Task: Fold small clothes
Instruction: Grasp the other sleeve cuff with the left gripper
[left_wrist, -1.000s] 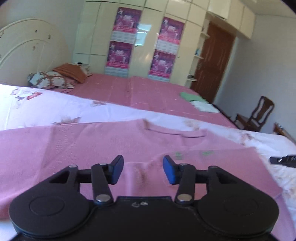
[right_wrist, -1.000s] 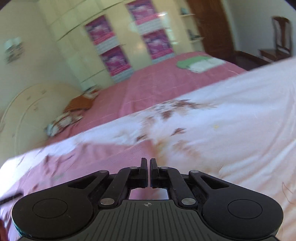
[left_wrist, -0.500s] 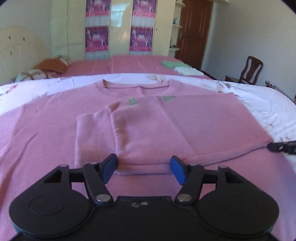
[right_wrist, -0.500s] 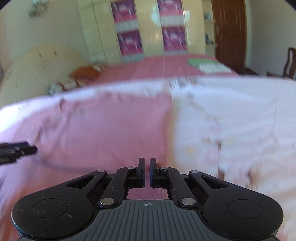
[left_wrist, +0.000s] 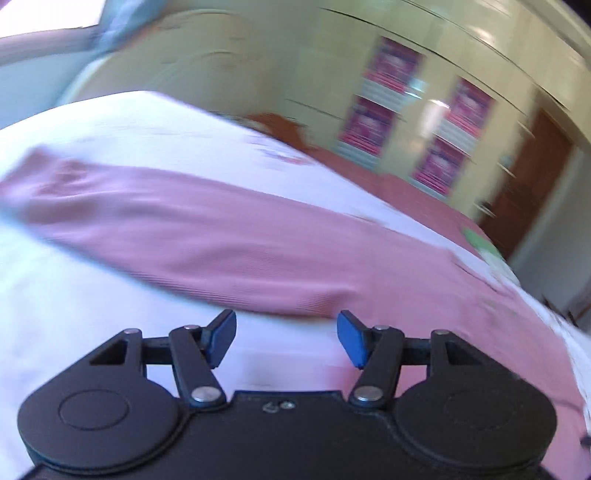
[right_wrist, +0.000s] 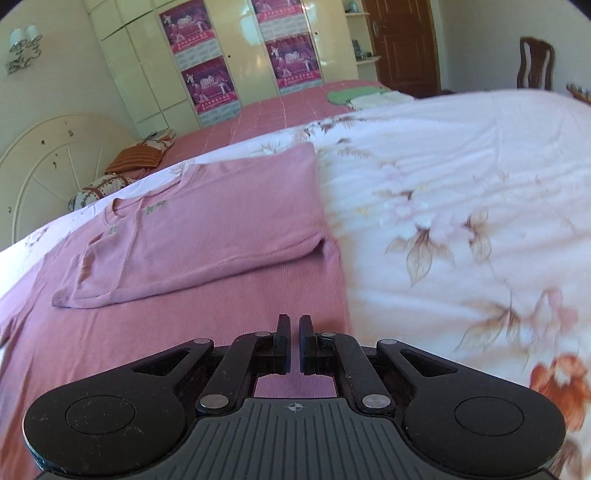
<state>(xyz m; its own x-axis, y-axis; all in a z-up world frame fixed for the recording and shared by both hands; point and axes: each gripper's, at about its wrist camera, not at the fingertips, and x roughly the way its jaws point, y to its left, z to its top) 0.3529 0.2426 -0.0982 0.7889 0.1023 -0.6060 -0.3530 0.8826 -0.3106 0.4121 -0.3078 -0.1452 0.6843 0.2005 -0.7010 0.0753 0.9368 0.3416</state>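
Now left tool (left_wrist: 287, 339) open — sweater (right_wrist: 207, 221) flat.

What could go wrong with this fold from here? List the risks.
1. The left tongs are open over the unfolded left sleeve, and that view is blurred; a grab now may catch the floral sheet too.
2. The right tongs look shut and empty above the pink sweater, near its edge; dragging there may disturb the right sleeve already folded across.

A floral white bed cover (right_wrist: 461, 177) carries 1 pink sweater (right_wrist: 207, 221) lying flat
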